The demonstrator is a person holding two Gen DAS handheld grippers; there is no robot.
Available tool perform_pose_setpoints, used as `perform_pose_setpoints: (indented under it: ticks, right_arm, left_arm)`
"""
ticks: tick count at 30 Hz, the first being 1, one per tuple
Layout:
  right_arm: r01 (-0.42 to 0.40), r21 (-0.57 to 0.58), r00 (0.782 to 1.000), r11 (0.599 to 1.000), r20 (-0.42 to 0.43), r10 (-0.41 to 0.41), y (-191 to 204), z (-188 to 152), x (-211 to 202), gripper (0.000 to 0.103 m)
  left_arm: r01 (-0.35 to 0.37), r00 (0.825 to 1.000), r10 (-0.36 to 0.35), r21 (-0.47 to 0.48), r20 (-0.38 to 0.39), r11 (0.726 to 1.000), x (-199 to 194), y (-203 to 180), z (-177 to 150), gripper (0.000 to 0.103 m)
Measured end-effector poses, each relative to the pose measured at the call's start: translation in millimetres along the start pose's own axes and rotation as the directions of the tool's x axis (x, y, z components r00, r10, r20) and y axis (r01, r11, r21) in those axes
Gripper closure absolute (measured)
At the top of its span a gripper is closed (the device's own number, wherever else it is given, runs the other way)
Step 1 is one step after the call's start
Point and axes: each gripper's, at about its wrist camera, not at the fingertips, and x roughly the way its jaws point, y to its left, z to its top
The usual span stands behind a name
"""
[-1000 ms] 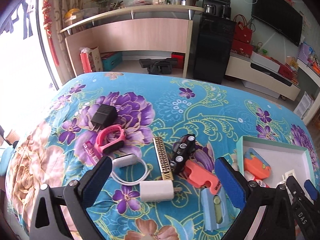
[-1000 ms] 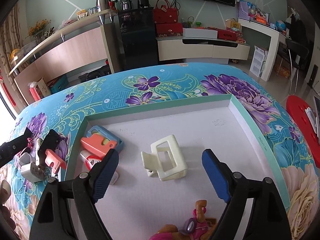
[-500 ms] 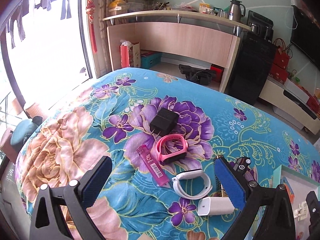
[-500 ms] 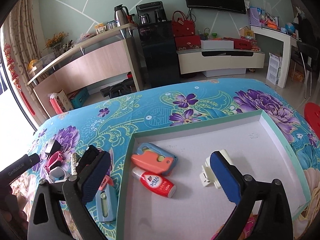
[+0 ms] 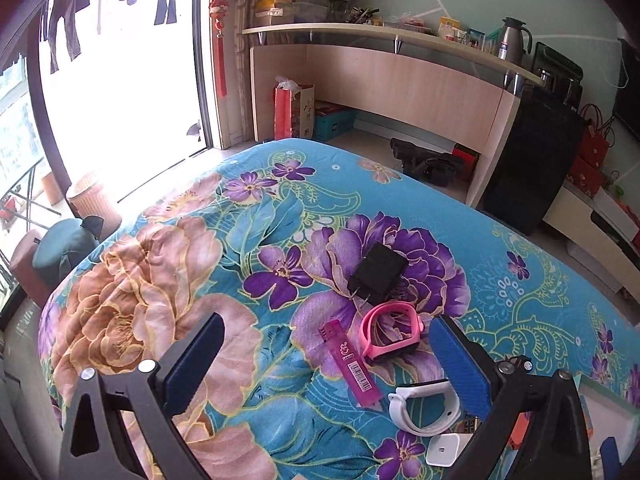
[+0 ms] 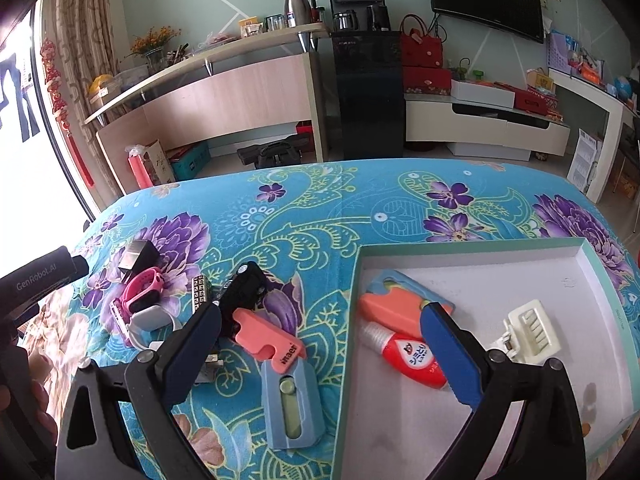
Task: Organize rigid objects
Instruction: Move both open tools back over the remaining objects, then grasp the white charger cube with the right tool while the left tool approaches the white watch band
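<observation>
Several items remain loose on the flowered surface (image 6: 320,208): black charger (image 5: 378,268), pink band (image 5: 392,330), white band (image 5: 424,404), salmon cutter (image 6: 268,338). Three sit in the tray (image 6: 600,264). Both left tongs (image 5: 326,364) and right tongs (image 6: 320,356) gape wide, empty.

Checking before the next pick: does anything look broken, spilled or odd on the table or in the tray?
Nothing spilled or visibly damaged. The tray holds three items; the pink band, black charger and blue cutter lie loose on the cloth. Both grippers open, empty.
</observation>
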Motion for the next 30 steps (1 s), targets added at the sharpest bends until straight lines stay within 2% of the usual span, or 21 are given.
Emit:
perform_pose_setpoints:
  ticks: [4, 13, 18, 23, 28, 30]
  right_arm:
    - [-0.005, -0.046, 1.0, 0.999, -0.009, 0.004, 18.6, -2.9, 6.7, 0.003]
    - [-0.078, -0.107, 0.996, 0.991, -0.057, 0.073, 57.9, -11.6, 19.9, 0.003]
    - [-0.105, -0.165, 0.992, 0.981, -0.083, 0.092, 76.9, -20.2, 23.2, 0.003]
    - [-0.125, -0.178, 0.987, 0.976, -0.121, 0.105, 83.4, -28.3, 30.1, 0.004]
    - [-0.143, -0.16, 0.982, 0.977, -0.145, 0.12, 81.9, -32.4, 35.6, 0.005]
    - [-0.151, -0.154, 0.98, 0.976, -0.155, 0.127, 81.4, -34.1, 38.0, 0.01]
  left_arm:
    - [-0.001, 1.0, 0.001, -0.006, -0.019, 1.0, 11.0, 7.0, 3.0, 0.0]
    - [0.001, 0.998, -0.002, -0.016, -0.056, 1.0, 31.2, 31.0, -4.0, 0.0]
    - [0.031, 0.995, -0.032, -0.004, -0.09, 0.999, 37.2, 34.8, -10.5, 0.0]
    - [0.104, 0.985, -0.102, 0.007, -0.142, 0.995, 43.9, 27.9, -16.7, 0.0]
    - [0.12, 0.979, -0.108, 0.059, -0.175, 0.991, 47.2, 15.0, -22.8, 0.0]
    - [0.135, 0.974, -0.119, 0.074, -0.191, 0.988, 47.4, 11.0, -24.6, 0.0]
